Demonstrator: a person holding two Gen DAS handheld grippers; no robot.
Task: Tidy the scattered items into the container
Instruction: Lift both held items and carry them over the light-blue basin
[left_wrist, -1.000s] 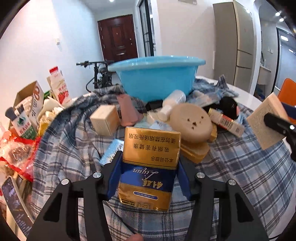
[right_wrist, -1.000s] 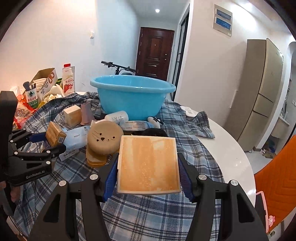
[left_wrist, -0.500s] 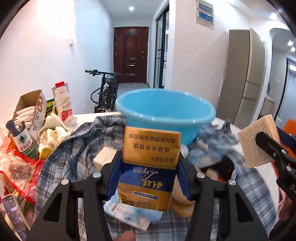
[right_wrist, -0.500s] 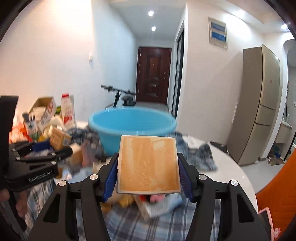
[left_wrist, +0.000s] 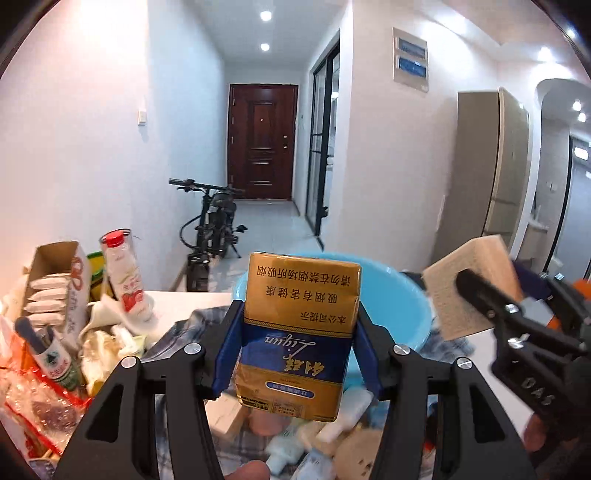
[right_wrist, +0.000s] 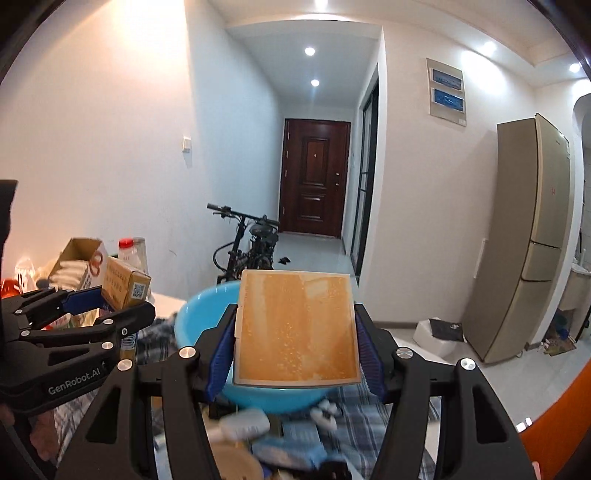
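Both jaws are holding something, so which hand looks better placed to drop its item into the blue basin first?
Probably the left. The gold and blue pack in the left gripper sits directly before the blue basin. The right gripper holds its tan square pad toward the basin's right side.

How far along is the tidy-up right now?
Nothing shows as done: the part of the blue basin in view holds no item, though most of it is hidden. In hand: the left claw grips a gold and blue pack, and the right claw grips a tan sponge block; both are raised in front of the basin. Left: bottles and other small items lie on the plaid cloth.
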